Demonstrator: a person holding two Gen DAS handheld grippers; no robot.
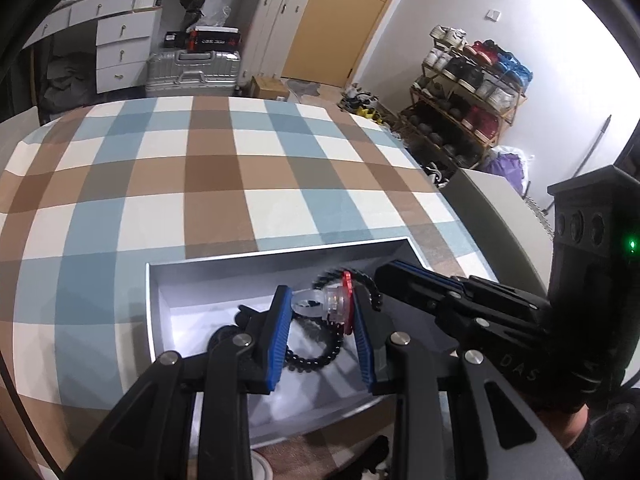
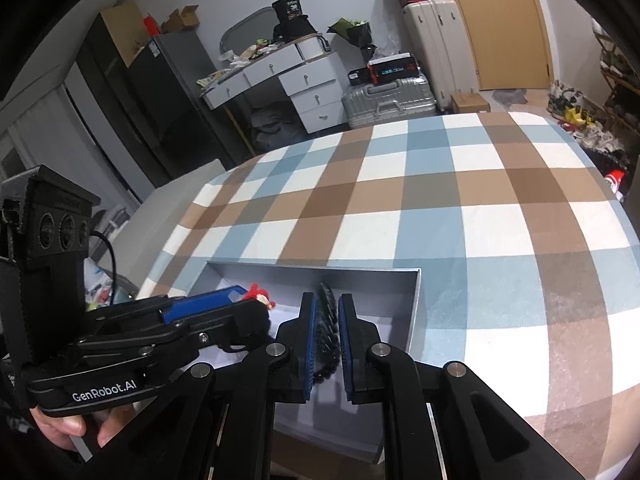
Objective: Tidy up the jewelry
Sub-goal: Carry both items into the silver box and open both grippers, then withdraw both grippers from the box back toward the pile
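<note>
- Left claw point(image 1: 320, 312) clenched on a clear ring point(image 1: 316, 306) with a red top, above the grey box point(image 1: 152, 304).
- Right claw point(image 2: 326, 330) grips the black bead bracelet point(image 2: 326, 320), apparently inside the box.
- Box sits on the checked bed point(image 1: 200, 168).

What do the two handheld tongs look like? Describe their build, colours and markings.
Both tongs are black linkage frames with silver pivot pins and ribbed blue pads. The left tongs show white "GenRobot.AI" lettering on the handle, a three-lens black module and a black cable. The right tongs show grey "DAS" letters and a green light.
</note>
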